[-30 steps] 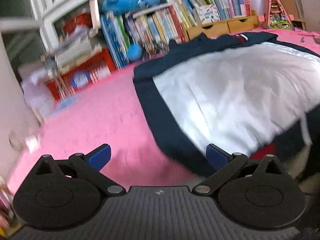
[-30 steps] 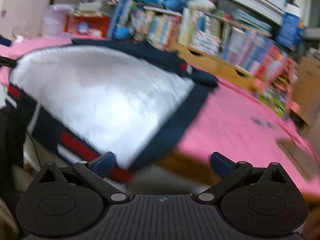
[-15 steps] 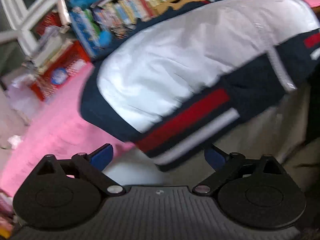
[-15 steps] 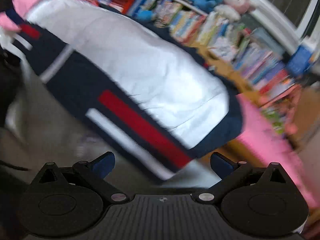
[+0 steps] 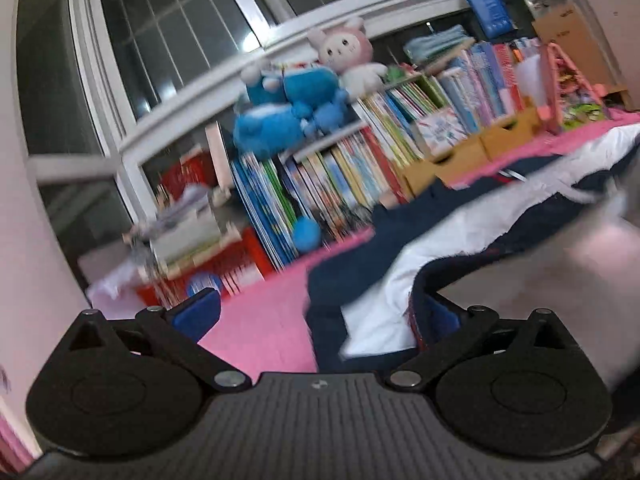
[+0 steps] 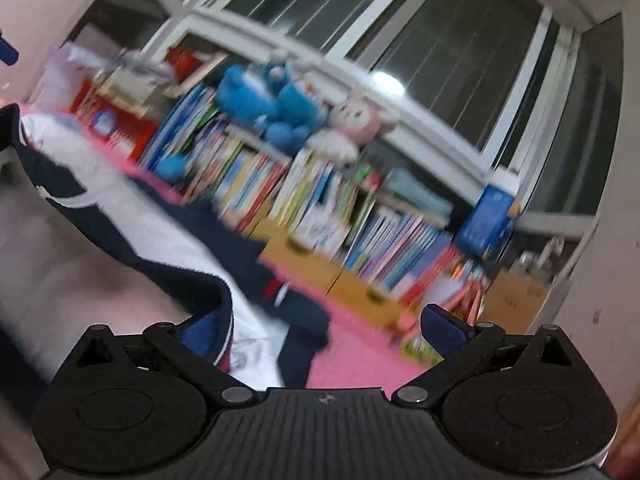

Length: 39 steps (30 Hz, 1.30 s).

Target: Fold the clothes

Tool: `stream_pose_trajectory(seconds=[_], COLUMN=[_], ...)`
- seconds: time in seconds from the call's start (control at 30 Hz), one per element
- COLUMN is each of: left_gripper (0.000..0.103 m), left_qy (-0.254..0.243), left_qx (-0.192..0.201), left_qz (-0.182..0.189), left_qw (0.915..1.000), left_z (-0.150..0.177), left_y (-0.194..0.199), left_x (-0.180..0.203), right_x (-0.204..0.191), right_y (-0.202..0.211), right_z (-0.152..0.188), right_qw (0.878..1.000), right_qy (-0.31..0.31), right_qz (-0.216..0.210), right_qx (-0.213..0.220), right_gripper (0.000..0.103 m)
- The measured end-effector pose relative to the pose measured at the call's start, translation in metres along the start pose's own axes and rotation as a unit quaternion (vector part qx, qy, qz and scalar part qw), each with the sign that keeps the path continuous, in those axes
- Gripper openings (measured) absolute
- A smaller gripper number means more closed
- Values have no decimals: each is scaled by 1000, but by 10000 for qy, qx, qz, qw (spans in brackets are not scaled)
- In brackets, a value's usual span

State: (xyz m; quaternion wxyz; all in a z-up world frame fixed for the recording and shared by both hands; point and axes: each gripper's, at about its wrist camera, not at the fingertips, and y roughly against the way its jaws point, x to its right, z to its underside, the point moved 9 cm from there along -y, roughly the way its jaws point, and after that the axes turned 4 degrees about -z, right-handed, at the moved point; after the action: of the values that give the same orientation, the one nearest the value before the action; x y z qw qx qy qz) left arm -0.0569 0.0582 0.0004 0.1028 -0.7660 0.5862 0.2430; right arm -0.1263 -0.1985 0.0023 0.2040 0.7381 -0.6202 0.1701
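room: bare pink bed cover (image 5: 260,320) left of the jacket, row of books (image 5: 360,184) behind | jacket (image 5: 384,300): navy and white, rumpled on the cover, hem lifted, stretching towards the books | left gripper (image 5: 320,312): spread wide, hem draped over one finger | right gripper (image 6: 320,326): spread wide, hem over its left finger

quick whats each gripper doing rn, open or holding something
Left gripper: open; jacket hem drapes over its right finger, not clamped.
Right gripper: open; the jacket's hem drapes over its left finger.
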Motion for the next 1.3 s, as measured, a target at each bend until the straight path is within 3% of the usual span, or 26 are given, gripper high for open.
stream_pose_trajectory(seconds=[0.17,0.27,0.33,0.47,0.53,0.63,0.67,0.73,0.83,0.93,1.0,1.13,1.23,1.3], left_gripper=[103,103,103,103,103,103,103,103,103,103,103,103,103,103], left_qy=[-25,-1,144,510,737,1149,1182,1178,1042,901,858,468,278,228], left_qx=[-205,-556,-822,-1364,-1569,-1524,-1497,-1439,-1412,-1975,-2231,-1953,-2013,-2072], left_qz=[18,222,556,1338,1745,2272,2382,2574,2766,2591,2554,2427,2185,2056], left_qw=[9998,9982,9950,9802,9693,9550,9523,9483,9448,9411,9368,9491,9544,9562], left_z=[-21,-13,-1,26,35,36,36,36,36,44,44,35,37,39], left_y=[-67,-105,-120,-143,-149,-140,-135,-126,-122,-139,-143,-129,-126,-126], left_x=[-2,4,6,10,8,-11,-15,-22,-22,-6,3,7,7,7], right_x=[16,17,12,11,18,36,43,58,75,84,79,54,39,27], right_y=[-87,-144,-178,-214,-212,-195,-188,-174,-162,-184,-192,-161,-144,-141], right_z=[-29,-29,-17,17,27,33,34,33,32,50,57,43,42,47], right_qw=[9987,9944,9871,9528,9284,8888,8828,8855,9111,9319,9362,9394,9472,9433], right_qy=[-465,-824,-1022,-1809,-2399,-3123,-3198,-3130,-2712,-2701,-2566,-2177,-1768,-1761], right_qz=[-184,-556,-915,-1866,-2352,-3077,-3201,-3256,-3002,-2102,-1883,-2477,-2510,-2609], right_qx=[1,-370,-821,-1572,-1589,-1337,-1259,-1095,-790,-1201,-1492,-932,-930,-1057], right_gripper=[103,103,103,103,103,103,103,103,103,103,103,103,103,103])
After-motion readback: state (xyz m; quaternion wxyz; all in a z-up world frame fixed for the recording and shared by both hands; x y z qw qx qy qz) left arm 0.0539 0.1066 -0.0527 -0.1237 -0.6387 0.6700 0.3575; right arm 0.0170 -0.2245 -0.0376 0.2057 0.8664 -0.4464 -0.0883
